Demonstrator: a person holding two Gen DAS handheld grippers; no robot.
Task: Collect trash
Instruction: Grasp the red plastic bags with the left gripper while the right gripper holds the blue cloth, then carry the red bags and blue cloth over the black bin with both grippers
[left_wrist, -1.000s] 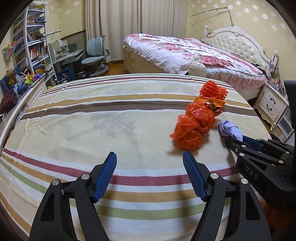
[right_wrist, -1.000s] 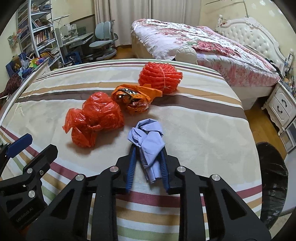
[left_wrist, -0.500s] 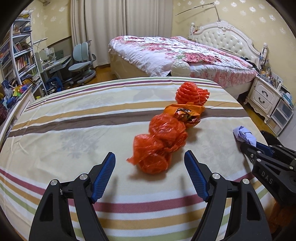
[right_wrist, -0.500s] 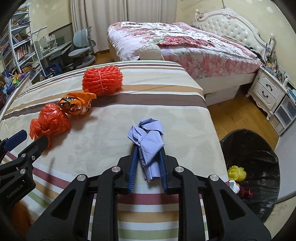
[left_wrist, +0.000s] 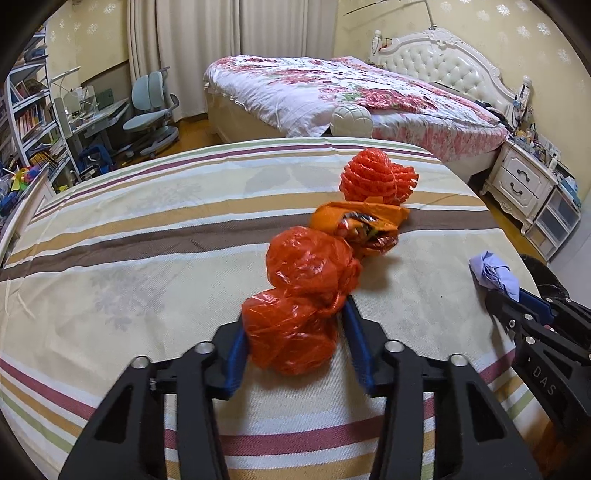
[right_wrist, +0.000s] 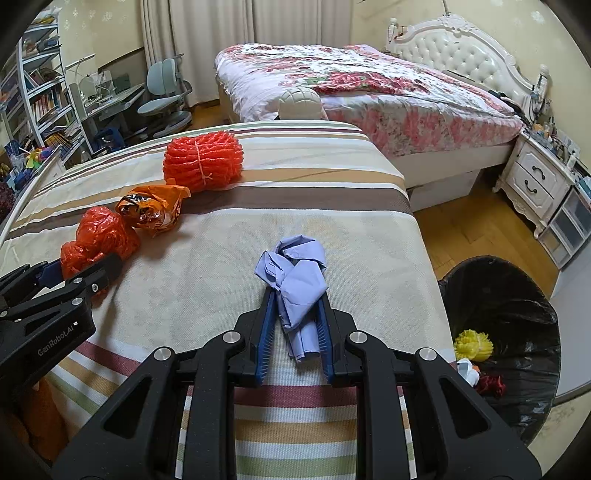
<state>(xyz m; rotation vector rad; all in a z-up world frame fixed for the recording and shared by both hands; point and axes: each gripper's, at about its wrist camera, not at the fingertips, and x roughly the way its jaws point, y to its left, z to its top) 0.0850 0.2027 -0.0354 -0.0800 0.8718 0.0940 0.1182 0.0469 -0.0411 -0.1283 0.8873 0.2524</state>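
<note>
A crumpled red plastic bag (left_wrist: 295, 325) lies on the striped cover (left_wrist: 147, 258). My left gripper (left_wrist: 294, 314) has its jaws closing around the bag's near lump, and both blue pads touch its sides. My right gripper (right_wrist: 295, 295) is shut on a pale blue crumpled wad (right_wrist: 295, 266), held just above the cover near its right edge. Each gripper shows in the other's view: the left gripper (right_wrist: 74, 273) at the left edge, the right gripper (left_wrist: 509, 299) at the right edge. Beyond the bag lie an orange snack wrapper (left_wrist: 362, 225) and a red-orange mesh bundle (left_wrist: 376, 181).
A black-lined trash bin (right_wrist: 517, 295) stands on the wooden floor to the right of the cover, with a yellow flower (right_wrist: 472, 345) and scraps inside. A floral bed (right_wrist: 369, 85) is behind, a white nightstand (right_wrist: 535, 177) at right, and a desk with a chair (left_wrist: 147, 107) at back left.
My left gripper swung right to the red bag and its jaws narrowed onto it. My right gripper carried the blue wad to the cover's right edge, bringing the bin into view, then held still.
</note>
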